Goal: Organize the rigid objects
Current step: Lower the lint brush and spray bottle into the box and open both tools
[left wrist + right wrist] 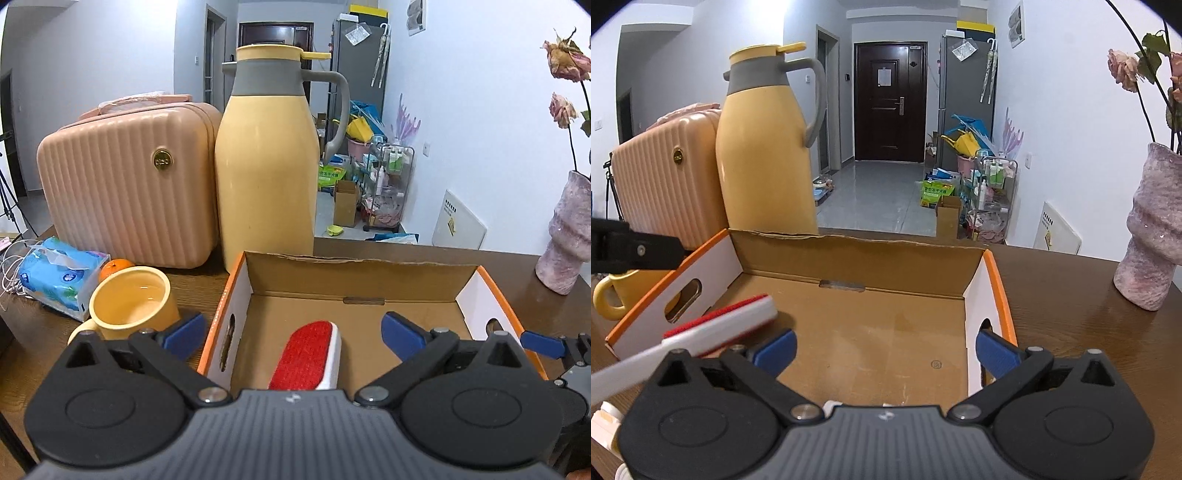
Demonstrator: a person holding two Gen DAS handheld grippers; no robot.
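Brush [308,356], red pad up, in cardboard box [362,275]: long axis toward frame bottom, handle nearest. Left gripper [293,332] jaws spread, pinching nothing; right gripper [885,350] likewise.

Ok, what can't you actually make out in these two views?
- Lint brush handle: left wrist view, hidden behind the left gripper body.
- Orange: mostly hidden by the mug and tissue pack.
- White objects: right wrist view, cut off at the left edge, unidentifiable.
- Cardboard box near wall: hidden by the right gripper.
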